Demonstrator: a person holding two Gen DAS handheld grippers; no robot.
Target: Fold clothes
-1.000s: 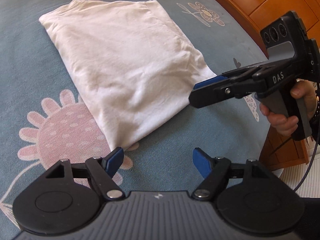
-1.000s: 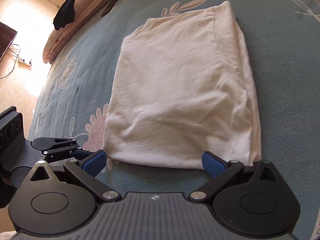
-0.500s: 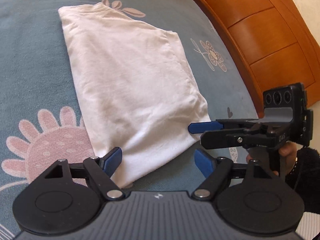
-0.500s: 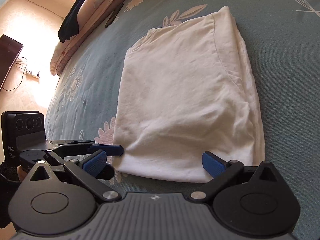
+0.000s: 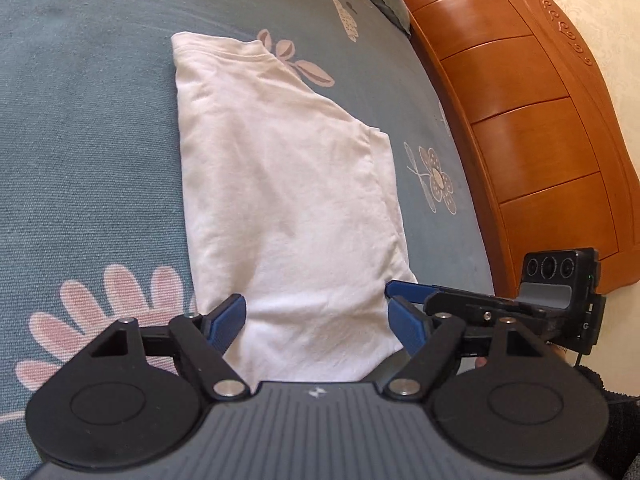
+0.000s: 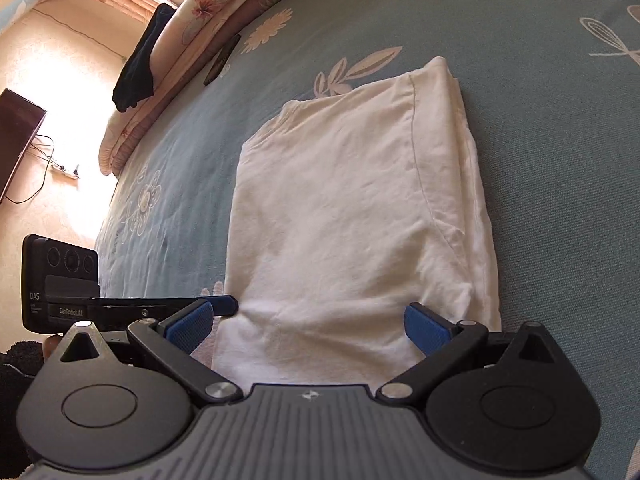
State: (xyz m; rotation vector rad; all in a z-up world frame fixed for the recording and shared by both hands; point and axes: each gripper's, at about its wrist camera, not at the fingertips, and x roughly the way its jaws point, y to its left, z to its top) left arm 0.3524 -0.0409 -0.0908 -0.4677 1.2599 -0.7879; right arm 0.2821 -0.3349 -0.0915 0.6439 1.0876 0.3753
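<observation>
A white shirt point(image 5: 288, 200), folded into a long rectangle, lies flat on the blue-green flowered bedspread point(image 5: 88, 128). My left gripper point(image 5: 316, 320) is open, its blue pads either side of the shirt's near edge, with cloth between them. In the right wrist view the same shirt point(image 6: 352, 216) stretches away, and my right gripper point(image 6: 308, 326) is open astride that near edge too. The two grippers sit close together, side by side. The right gripper point(image 5: 404, 290) shows at the left view's right edge, and the left gripper point(image 6: 220, 305) at the right view's left edge.
An orange wooden bed board point(image 5: 540, 140) runs along the right of the bed. Rolled quilts point(image 6: 188, 36) with a dark garment point(image 6: 136, 76) lie at the far edge. A dark slim object point(image 6: 222, 60) rests on the bedspread. A television point(image 6: 16, 140) and a power strip point(image 6: 64, 172) are off the bed.
Both grippers have moved forward and drawn together at the shirt's near edge, which now lies between their open fingers. The shirt has not moved.
</observation>
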